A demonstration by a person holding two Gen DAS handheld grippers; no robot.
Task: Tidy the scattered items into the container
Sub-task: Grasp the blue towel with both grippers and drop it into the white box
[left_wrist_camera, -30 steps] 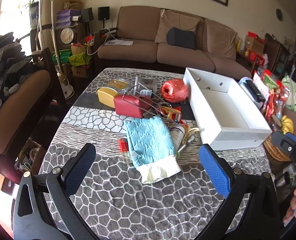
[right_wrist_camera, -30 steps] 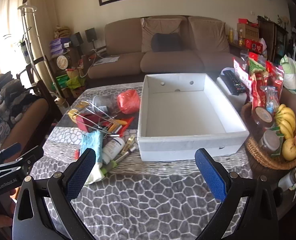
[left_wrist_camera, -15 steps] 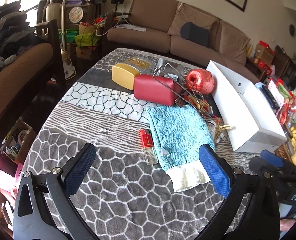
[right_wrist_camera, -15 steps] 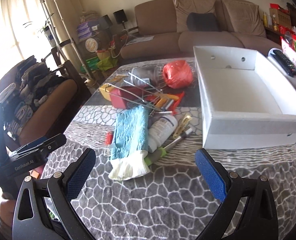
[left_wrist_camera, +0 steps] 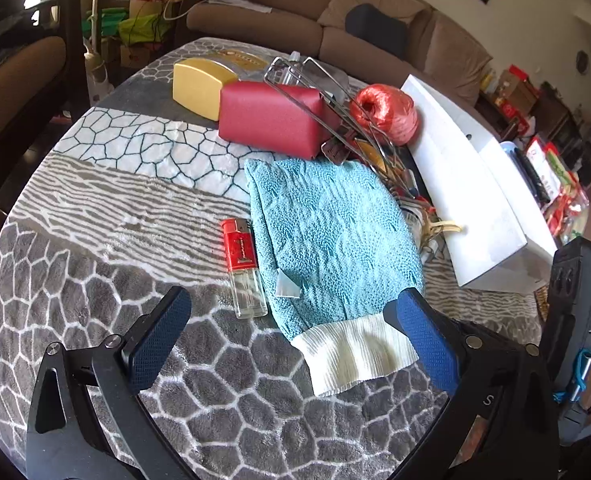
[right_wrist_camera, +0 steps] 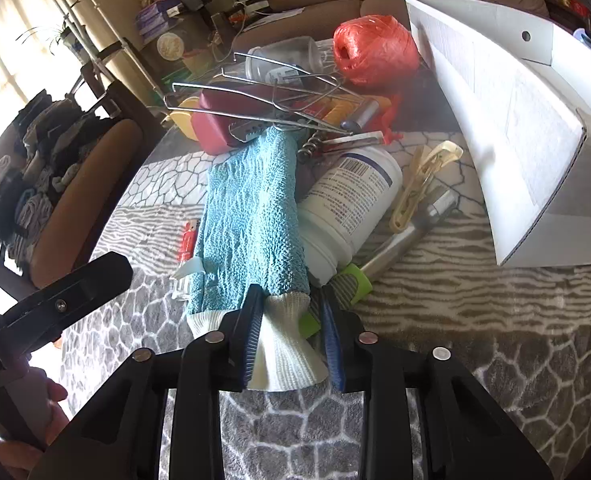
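The box (right_wrist_camera: 507, 120) stands at the table's right edge with nothing visibly inside, so the tidying looks barely begun. The right gripper (right_wrist_camera: 291, 336) is closed down on the white cuff of the blue glove (right_wrist_camera: 251, 216). The left gripper (left_wrist_camera: 291, 340) hangs wide open, empty, over the lighter (left_wrist_camera: 243, 264). Bottle (right_wrist_camera: 347, 200), twine (right_wrist_camera: 371, 50) and red case (left_wrist_camera: 271, 118) lie unsorted beside the box.
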